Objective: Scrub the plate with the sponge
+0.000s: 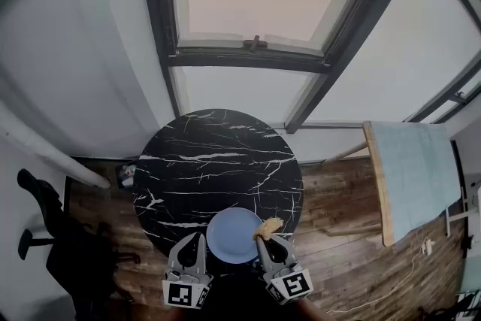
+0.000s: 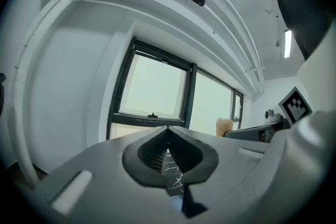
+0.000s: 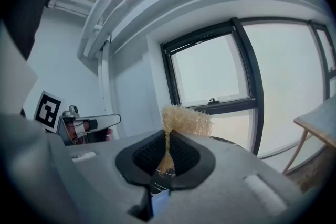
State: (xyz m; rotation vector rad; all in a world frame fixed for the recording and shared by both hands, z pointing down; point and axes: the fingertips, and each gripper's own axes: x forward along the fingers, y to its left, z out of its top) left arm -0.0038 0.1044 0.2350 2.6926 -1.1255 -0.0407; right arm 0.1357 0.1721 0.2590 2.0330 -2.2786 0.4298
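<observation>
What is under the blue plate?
The plate sits on the round black marble table. The spot right beneath it is covered by the plate itself, so nothing else can be seen there.

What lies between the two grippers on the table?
The blue plate lies between the left gripper and the right gripper, which holds the sponge; the head view shows it.

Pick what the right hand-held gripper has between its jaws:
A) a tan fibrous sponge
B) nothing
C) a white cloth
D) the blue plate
A: in the right gripper view, the right hand-held gripper is clamped on the tan sponge, which sticks out past its tips.
</observation>
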